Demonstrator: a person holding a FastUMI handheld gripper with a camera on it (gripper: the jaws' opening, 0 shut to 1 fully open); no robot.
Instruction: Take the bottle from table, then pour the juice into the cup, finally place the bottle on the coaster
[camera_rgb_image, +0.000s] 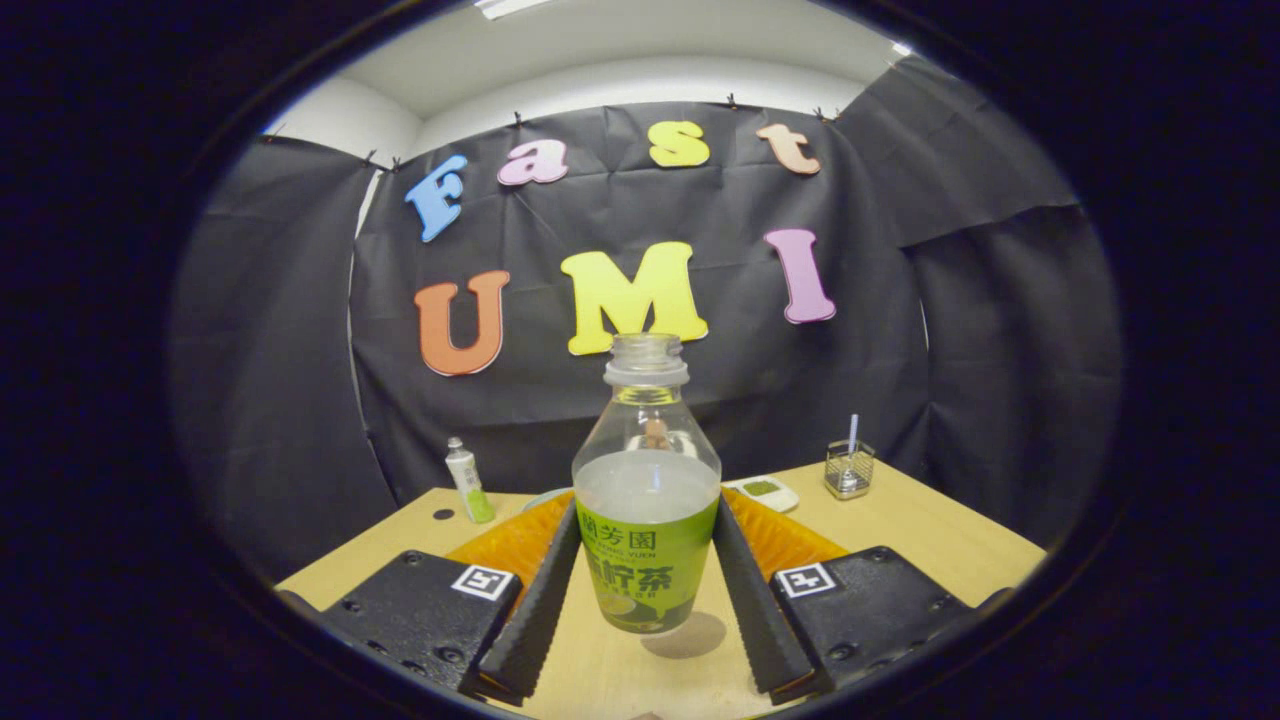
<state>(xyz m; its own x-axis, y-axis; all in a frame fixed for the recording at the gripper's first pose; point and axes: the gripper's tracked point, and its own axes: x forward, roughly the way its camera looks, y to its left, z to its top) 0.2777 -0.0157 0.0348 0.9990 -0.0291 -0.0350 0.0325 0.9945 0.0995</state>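
Between the fingers, lifted off the table (930, 540): uncapped bottle (646, 500) | gripper (646, 560) clamped on its label, both fingers pressing | far left: little green tube (467, 482) | far right: wire holder (849, 469)

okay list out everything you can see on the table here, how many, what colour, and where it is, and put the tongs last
bottle: one, clear, green label, cap off, pale liquid inside, held off the table between the fingers
orange mat: one, beyond the fingers, behind the bottle
small tube: one, white and green, upright at the table's far left
mesh holder: one, a white stick in it, far right
white tray: one, green patch on top, beside the mesh holder
table: one, light wood
tongs: one pair, black, both fingers pressing the bottle's sides
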